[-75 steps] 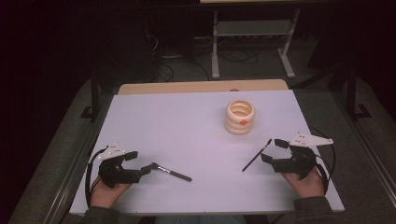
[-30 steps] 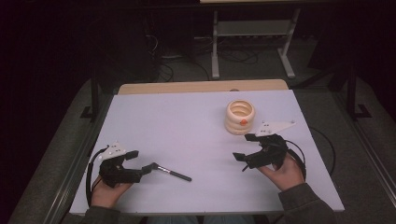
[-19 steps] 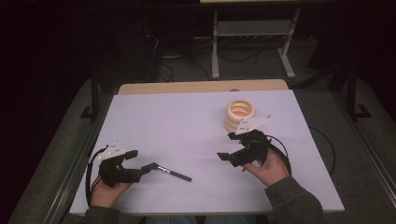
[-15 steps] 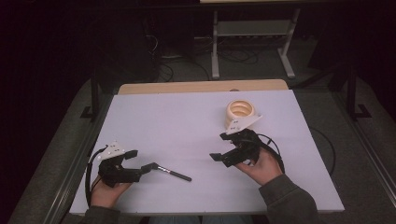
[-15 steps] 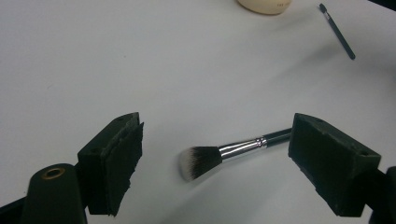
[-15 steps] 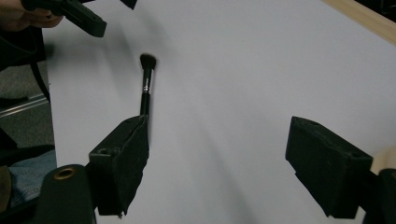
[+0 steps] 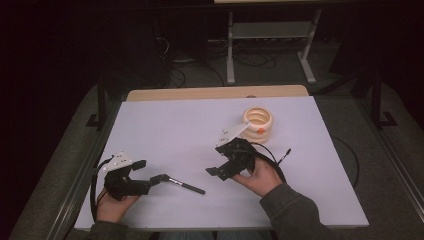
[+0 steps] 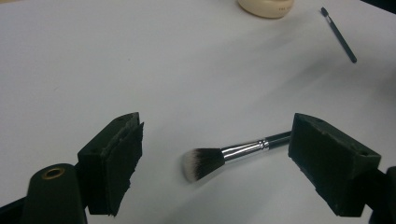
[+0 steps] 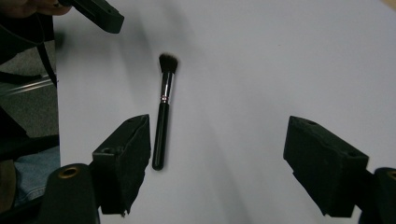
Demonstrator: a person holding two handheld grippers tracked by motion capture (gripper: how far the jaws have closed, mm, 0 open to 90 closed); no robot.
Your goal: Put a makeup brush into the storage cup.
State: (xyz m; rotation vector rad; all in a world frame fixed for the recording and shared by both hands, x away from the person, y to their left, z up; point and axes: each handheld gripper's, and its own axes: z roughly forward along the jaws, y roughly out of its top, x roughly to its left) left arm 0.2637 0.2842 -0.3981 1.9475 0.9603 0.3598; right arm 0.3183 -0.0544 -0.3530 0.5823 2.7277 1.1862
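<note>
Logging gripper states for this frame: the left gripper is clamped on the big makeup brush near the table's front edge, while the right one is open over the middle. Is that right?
Not quite. The left gripper is open too: in the left gripper view the makeup brush lies loose on the table between its jaws, neither pad pressing it. The right gripper is open over the middle, as you say.

Table [image 7: 150,120] viewed from above, forward and down; both gripper views, close and low, share the makeup brush [image 8: 219,156].

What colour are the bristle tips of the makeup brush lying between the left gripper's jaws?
White tips over dark bristles on the makeup brush, clearest in the left gripper view.
</note>
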